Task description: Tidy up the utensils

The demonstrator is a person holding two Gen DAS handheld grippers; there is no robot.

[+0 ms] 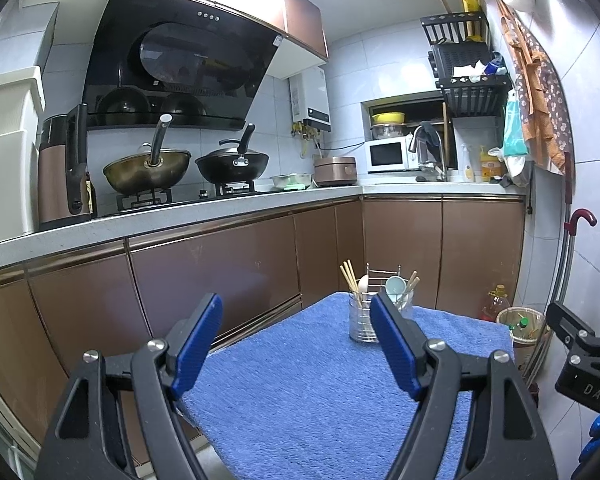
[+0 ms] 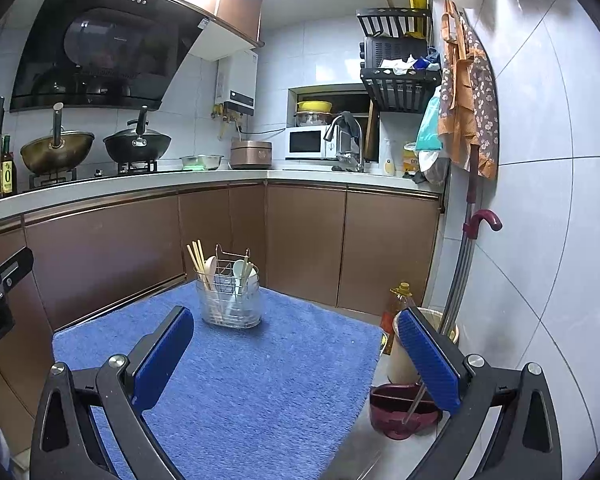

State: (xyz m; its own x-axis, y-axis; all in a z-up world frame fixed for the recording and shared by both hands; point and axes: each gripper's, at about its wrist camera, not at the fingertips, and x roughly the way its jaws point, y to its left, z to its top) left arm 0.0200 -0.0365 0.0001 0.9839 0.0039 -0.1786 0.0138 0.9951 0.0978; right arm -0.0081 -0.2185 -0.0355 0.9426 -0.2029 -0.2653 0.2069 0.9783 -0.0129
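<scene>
Blue towel (image 2: 240, 380) covers your table, and its near edge is cut off below both views. On its far end stands the clear utensil holder (image 2: 230, 304), with chopsticks (image 2: 198, 258) in its left compartment and pale spoons (image 2: 240, 270) to the right; your left finger hides part of it. Your left gripper (image 1: 296, 340) and right gripper (image 2: 296, 348) both gape wide, holding nothing.

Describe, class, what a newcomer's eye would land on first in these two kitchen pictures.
First, the blue towel spread over the table, filling the foreground. At its far end stands a clear utensil holder with chopsticks and pale spoons poking out. Both grippers, left and right, hover before it, jaws wide apart and empty.
</scene>
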